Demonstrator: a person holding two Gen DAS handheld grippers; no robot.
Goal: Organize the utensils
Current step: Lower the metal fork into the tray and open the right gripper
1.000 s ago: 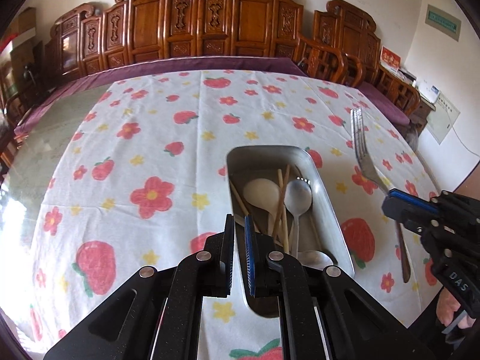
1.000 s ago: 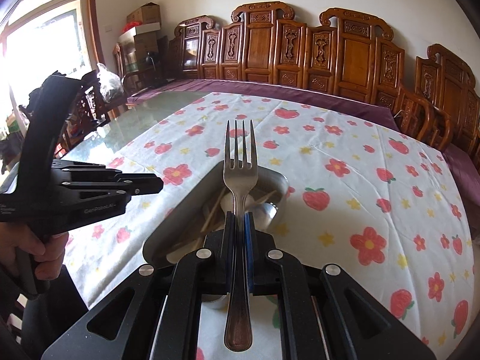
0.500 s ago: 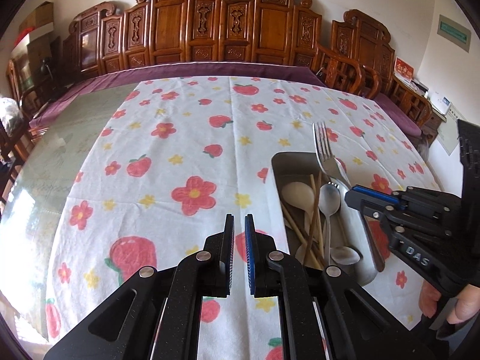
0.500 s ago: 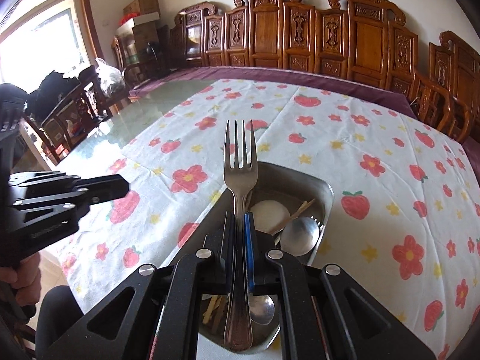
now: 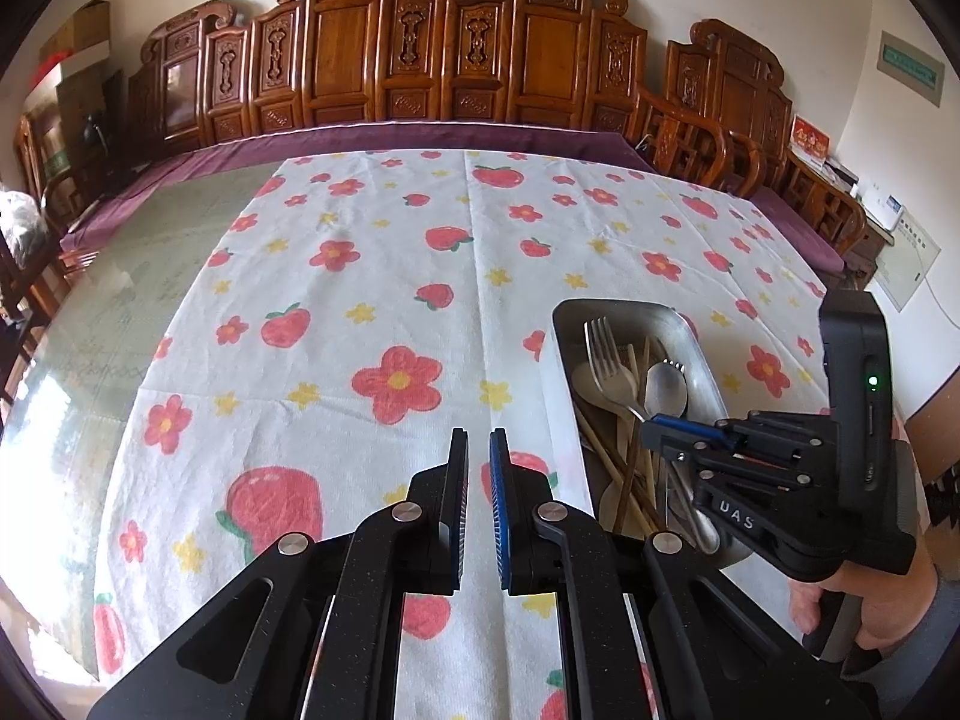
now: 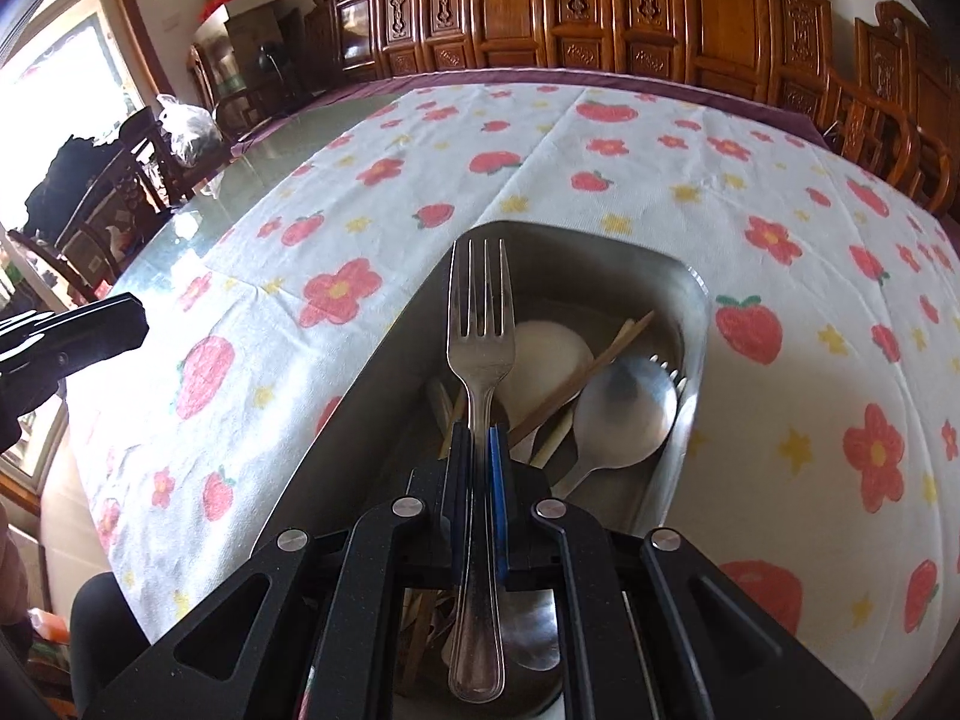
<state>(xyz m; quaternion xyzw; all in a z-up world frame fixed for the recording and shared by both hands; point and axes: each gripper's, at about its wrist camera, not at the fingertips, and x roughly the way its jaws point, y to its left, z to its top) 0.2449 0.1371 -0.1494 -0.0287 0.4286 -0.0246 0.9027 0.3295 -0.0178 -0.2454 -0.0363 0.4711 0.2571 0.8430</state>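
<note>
Right tool [image 6: 480,438] is clamped on the fork [image 6: 480,324] at the neck, tines forward, handle running back between the fingers. The fork hangs over the metal tray [image 6: 690,294], near its left wall, pointing along the tray's length. Already in the tray: a white spoon [image 6: 549,354], chopsticks [image 6: 588,372], a metal spoon [image 6: 624,414].

Left tool [image 5: 478,468] is closed with only a slit between the pads and holds nothing; it sits over the flowered cloth on the surface [image 5: 336,312], left of the tray and clear of it.

Step in hand, as we judge it: lay the fork in with the rest.

Notes for doing it well:
- We keep the fork in line with the tray's long axis so the tines clear the far wall.
- We lower until tines or handle rest on the pile, then release; a drop from height would clatter and could scatter the chopsticks.
- We back the tool out along the handle, not sideways.
- We leave the left tool where it is.
</note>
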